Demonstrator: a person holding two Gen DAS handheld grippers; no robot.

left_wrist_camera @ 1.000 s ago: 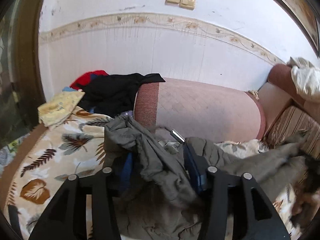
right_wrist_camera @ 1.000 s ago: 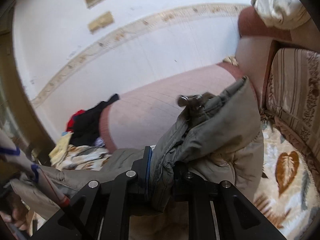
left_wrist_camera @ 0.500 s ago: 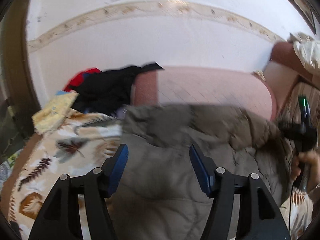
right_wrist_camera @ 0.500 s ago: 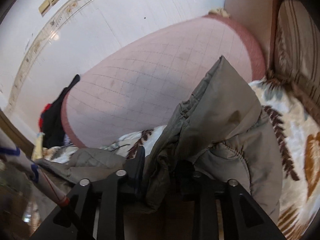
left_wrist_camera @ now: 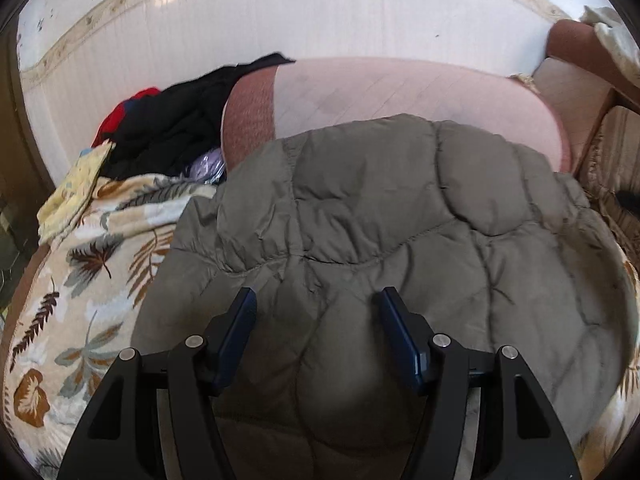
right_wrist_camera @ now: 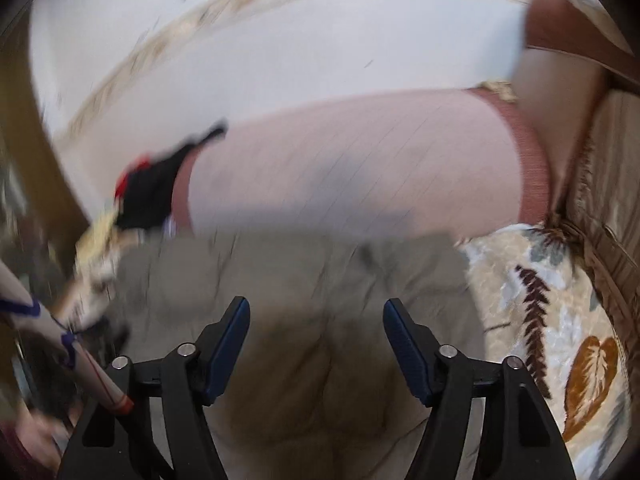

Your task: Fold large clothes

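Tongs (left_wrist_camera: 316, 300) (right_wrist_camera: 316, 308) agape above jacket (left_wrist_camera: 400, 220)

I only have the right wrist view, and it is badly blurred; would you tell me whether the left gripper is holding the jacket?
Observer: No. The left gripper is open above the olive quilted jacket, fingers apart, nothing between them.
Operator: Thank you. Is the jacket bunched up?
Observer: In the left wrist view it lies spread over the leaf-print blanket, with one flap folded across its upper part.
Operator: What is the dark blur at my left?
Observer: A black garment draped off the pink bolster, with red cloth behind it.
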